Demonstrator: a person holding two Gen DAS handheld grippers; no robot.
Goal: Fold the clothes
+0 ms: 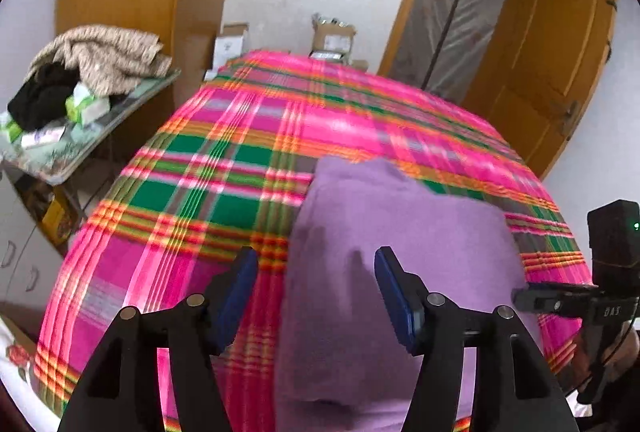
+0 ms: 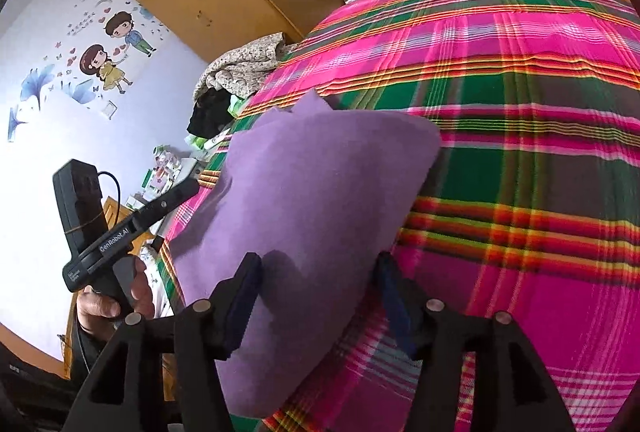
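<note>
The left gripper [image 1: 316, 272] is hovering with its jaws spread wide and gripping nothing, above the folded purple garment [image 1: 400, 232] that is lying on the plaid bedspread [image 1: 200, 192]. The right gripper [image 2: 320, 276] is likewise gaping, its pads clear of the cloth. The garment's near edge is disappearing behind both grippers' frames, and blur is smearing its folds.

Left wrist view: purple garment [image 1: 400, 252] running off bottom edge, near end hiding behind gripper arms. Plaid bedspread [image 1: 224, 168] blurring. Right gripper [image 1: 568, 302] getting cut by right edge. Clutter on table [image 1: 60, 152] at left too blurred to identify. Right wrist view: hand [image 2: 116, 296] showing only partly, lower left.
</note>
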